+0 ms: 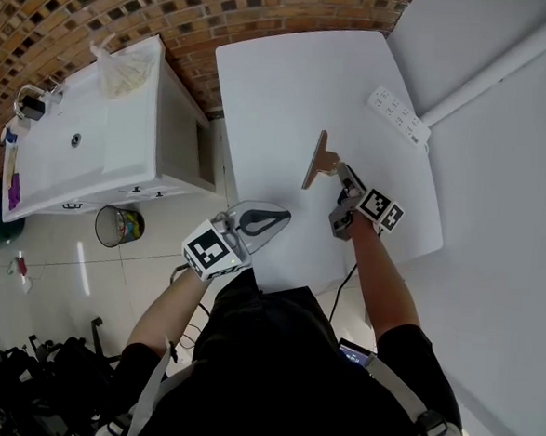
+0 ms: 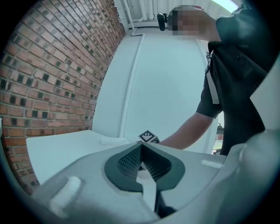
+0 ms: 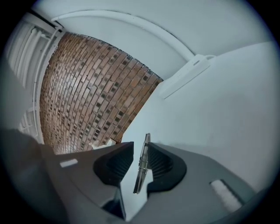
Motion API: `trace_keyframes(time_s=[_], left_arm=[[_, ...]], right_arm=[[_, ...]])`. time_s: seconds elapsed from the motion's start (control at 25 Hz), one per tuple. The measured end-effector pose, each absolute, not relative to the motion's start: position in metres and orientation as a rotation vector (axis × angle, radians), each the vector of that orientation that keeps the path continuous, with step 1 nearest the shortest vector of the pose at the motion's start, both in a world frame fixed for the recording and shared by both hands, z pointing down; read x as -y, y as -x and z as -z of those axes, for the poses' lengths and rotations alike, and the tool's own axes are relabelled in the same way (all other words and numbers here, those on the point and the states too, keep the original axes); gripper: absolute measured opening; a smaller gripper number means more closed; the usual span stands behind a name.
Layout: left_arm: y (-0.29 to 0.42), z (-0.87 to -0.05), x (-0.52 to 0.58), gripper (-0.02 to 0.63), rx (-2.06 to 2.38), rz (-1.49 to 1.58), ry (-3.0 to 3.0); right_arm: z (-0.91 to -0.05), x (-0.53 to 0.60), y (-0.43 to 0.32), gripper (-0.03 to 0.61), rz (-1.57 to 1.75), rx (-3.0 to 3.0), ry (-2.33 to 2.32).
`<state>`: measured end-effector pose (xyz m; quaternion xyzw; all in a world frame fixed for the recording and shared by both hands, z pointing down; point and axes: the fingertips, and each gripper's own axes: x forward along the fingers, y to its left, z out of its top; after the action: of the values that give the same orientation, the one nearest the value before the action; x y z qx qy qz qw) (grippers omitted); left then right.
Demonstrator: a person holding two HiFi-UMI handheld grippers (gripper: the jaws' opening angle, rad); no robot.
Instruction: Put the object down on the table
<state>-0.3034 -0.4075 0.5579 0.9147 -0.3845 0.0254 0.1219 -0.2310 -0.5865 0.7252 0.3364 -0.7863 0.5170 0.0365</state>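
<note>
A thin brown wooden board [image 1: 316,160] stands on edge over the white table [image 1: 282,83], near its middle. My right gripper [image 1: 340,170] reaches it from the near side. In the right gripper view the board [image 3: 141,168] shows edge-on between the jaws: it lies close against the right pad and a clear gap separates it from the left pad, so the gripper [image 3: 140,151] is open. Whether the board's lower edge touches the table I cannot tell. My left gripper [image 1: 259,223] hovers at the table's near left edge, shut [image 2: 141,156] with nothing in it.
A white power strip [image 1: 398,116] lies at the table's far right, beside a white pipe [image 1: 507,66] along the wall. Left of the table stands a white sink cabinet [image 1: 92,144] with a plastic bag [image 1: 125,72] on it, and a waste bin [image 1: 119,225] on the floor.
</note>
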Motion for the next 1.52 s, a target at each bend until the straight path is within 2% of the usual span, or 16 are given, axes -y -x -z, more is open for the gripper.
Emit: trace_keyframes(time_s=[0.2, 0.48, 0.6, 0.84, 1.16, 1.52], left_arm=[[0.295, -0.555, 0.418, 0.000, 1.115, -0.028, -2.666], [0.303, -0.524, 0.431, 0.000, 1.211, 0.074, -2.689], [0.319, -0.515, 0.430, 0.000, 1.286, 0.104, -2.649], [0.343, -0.504, 0.411, 0.000, 1.451, 0.113, -2.561], [0.331, -0.504, 0.370, 0.000, 1.527, 0.061, -2.508], [0.342, -0.479, 0.320, 0.000, 1.520, 0.125, -2.593]], right_arm=[[-0.689, 0.590, 0.193, 0.083, -1.397, 2.516, -1.055], [-0.566, 0.576, 0.153, 0.006, -0.681, 2.878, -1.013], [-0.545, 0.561, 0.155, 0.006, -0.473, 2.919, -0.952], [-0.519, 0.546, 0.179, 0.005, -0.454, 3.049, -0.799], [-0.526, 0.496, 0.218, 0.005, -0.411, 3.093, -0.527], [-0.506, 0.442, 0.234, 0.006, -0.372, 3.102, -0.609]])
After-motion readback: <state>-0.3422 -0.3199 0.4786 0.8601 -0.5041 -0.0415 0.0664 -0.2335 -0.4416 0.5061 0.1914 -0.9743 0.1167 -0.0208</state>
